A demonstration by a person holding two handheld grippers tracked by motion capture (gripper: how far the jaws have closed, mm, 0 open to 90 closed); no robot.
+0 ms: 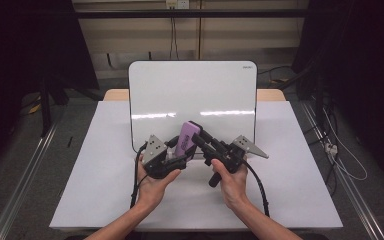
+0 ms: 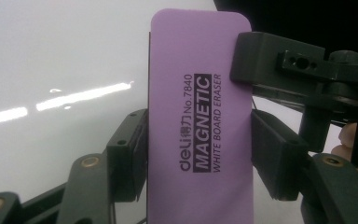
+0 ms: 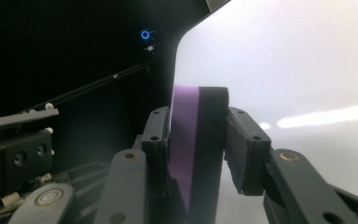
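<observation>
A purple whiteboard eraser (image 1: 186, 137) with a black felt underside is held up over the table, in front of the whiteboard (image 1: 192, 90). My left gripper (image 1: 179, 151) is shut on its lower part, with its pads on the two long edges (image 2: 199, 161). My right gripper (image 1: 197, 140) comes in from the right and is shut on the upper part. There one pad presses the purple face and the other the felt (image 3: 198, 135). In the left gripper view the eraser (image 2: 199, 107) shows its printed face, and the right gripper's black jaw overlaps its upper right edge.
The whiteboard lies at the back middle of the white table sheet (image 1: 95, 185). Cables trail from both grippers toward the table's near edge. Dark stands and floor cables surround the table.
</observation>
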